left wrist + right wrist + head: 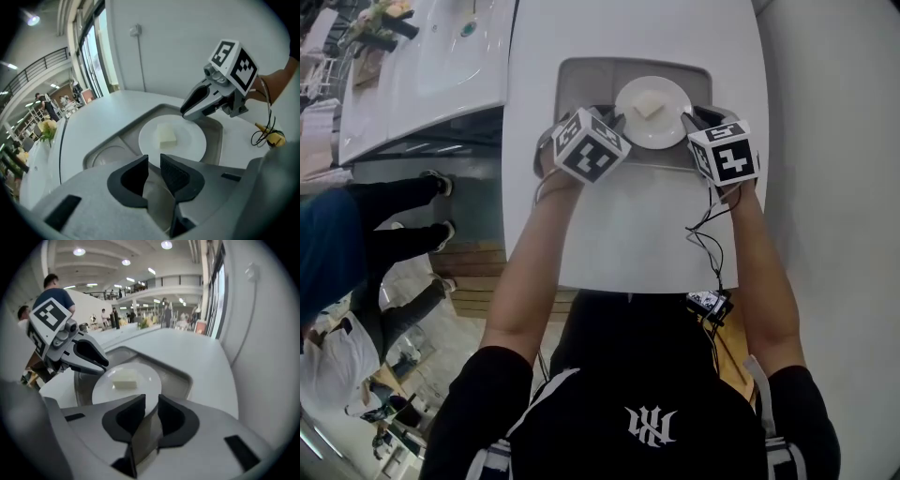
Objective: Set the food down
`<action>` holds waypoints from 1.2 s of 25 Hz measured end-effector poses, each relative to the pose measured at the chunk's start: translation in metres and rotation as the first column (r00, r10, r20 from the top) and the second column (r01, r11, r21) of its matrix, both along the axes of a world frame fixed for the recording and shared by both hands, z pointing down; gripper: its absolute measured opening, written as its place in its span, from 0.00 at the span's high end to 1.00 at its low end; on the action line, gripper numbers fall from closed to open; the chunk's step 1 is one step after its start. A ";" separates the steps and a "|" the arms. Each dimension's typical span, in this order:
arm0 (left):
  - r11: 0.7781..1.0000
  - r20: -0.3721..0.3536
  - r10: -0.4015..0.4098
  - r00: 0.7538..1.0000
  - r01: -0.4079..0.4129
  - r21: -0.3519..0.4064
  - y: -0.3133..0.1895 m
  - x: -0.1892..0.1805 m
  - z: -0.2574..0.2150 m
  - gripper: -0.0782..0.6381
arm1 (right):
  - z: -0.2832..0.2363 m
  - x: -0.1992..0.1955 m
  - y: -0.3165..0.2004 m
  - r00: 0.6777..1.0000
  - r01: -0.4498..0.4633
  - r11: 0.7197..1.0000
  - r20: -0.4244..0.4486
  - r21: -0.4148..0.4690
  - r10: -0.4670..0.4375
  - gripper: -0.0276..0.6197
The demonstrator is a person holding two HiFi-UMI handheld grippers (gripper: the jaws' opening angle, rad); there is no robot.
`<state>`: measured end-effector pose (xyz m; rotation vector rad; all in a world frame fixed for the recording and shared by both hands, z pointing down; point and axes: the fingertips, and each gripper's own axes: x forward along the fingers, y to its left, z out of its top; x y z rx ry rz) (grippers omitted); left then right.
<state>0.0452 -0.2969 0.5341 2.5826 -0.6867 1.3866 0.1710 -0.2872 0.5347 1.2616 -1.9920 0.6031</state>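
A white plate (667,127) with a pale block of food (649,106) rests in a grey tray (581,80) on the white table. My left gripper (614,117) is at the plate's left rim, and its jaws (154,161) are closed on that rim. My right gripper (689,117) is at the right rim. Its jaws (151,399) stand slightly apart with the rim between them, not pressing. In the left gripper view the food (166,136) lies mid-plate, with the right gripper (185,112) at the far edge. The left gripper (104,364) touches the plate (145,376) in the right gripper view.
The white table (628,234) ends close to my body, and a light wall runs along its right side. A white basin counter (450,56) stands to the left, with people's legs (403,216) beside it. A black cable (708,234) trails from the right gripper.
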 end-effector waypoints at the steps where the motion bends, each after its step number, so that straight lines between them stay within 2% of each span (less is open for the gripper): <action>1: 0.999 -0.068 -0.003 0.998 0.006 0.035 0.002 -0.004 -0.012 0.79 | -0.018 0.001 0.001 1.000 0.011 0.995 0.018 0.098 -0.013 0.86; 2: 0.997 -0.159 0.011 0.987 0.001 0.077 0.009 -0.009 -0.029 0.79 | -0.042 0.001 0.006 0.997 0.020 0.980 0.067 0.198 -0.033 0.91; 3: 0.993 -0.260 0.045 0.964 -0.014 0.120 0.022 -0.013 -0.047 0.79 | -0.067 0.001 0.018 0.987 0.021 0.960 0.145 0.279 -0.064 0.94; 4: 0.988 -0.358 0.085 0.930 -0.032 0.151 0.041 -0.017 -0.065 0.79 | -0.090 0.001 0.036 0.965 0.014 0.944 0.244 0.329 -0.099 0.95; 5: 0.987 -0.444 0.110 0.889 -0.044 0.157 0.064 -0.022 -0.078 0.79 | -0.111 0.002 0.057 0.925 -0.001 0.936 0.356 0.351 -0.132 0.95; 7: 0.993 -0.581 0.101 0.808 -0.048 0.106 0.112 -0.031 -0.094 0.80 | -0.145 0.001 0.103 0.810 -0.029 0.931 0.553 0.365 -0.192 0.95; 8: 0.997 -0.630 0.075 0.773 -0.042 0.068 0.135 -0.035 -0.098 0.81 | -0.158 0.000 0.126 0.759 -0.033 0.927 0.613 0.374 -0.220 0.95; 9: 0.999 -0.663 0.043 0.748 -0.030 0.031 0.158 -0.039 -0.101 0.82 | -0.168 -0.001 0.149 0.721 -0.035 0.923 0.649 0.382 -0.241 0.95; 10: 1.000 -0.678 0.007 0.735 -0.015 -0.005 0.180 -0.042 -0.099 0.83 | -0.173 -0.001 0.170 0.697 -0.038 0.921 0.671 0.387 -0.253 0.95; 12: 0.998 -0.676 -0.046 0.735 0.003 -0.065 0.221 -0.047 -0.086 0.84 | -0.171 0.000 0.207 0.674 -0.050 0.924 0.695 0.380 -0.250 0.95; 15: 0.993 -0.680 -0.039 0.733 -0.046 -0.106 0.267 -0.043 -0.079 0.84 | -0.164 -0.010 0.250 0.667 -0.047 0.930 0.705 0.365 -0.242 0.95; 18: 0.988 -0.701 0.057 0.711 -0.141 -0.063 0.295 -0.040 -0.097 0.84 | -0.185 -0.031 0.286 0.668 -0.020 0.906 0.680 0.423 -0.302 0.95; 20: 0.984 -0.711 0.110 0.694 -0.176 -0.020 0.298 -0.046 -0.112 0.84 | -0.205 -0.041 0.304 0.676 -0.024 0.886 0.660 0.463 -0.327 0.95; 25: 0.973 -0.765 0.196 0.613 -0.216 0.076 0.313 -0.073 -0.168 0.84 | -0.250 -0.070 0.353 0.746 -0.036 0.849 0.580 0.527 -0.328 0.95; 27: 0.972 -0.773 0.208 0.599 -0.217 0.093 0.325 -0.092 -0.176 0.84 | -0.253 -0.086 0.373 0.771 -0.031 0.853 0.555 0.522 -0.312 0.95; 30: 0.979 -0.800 0.163 0.577 -0.195 0.058 0.344 -0.120 -0.177 0.85 | -0.262 -0.112 0.402 0.794 -0.024 0.852 0.527 0.523 -0.302 0.95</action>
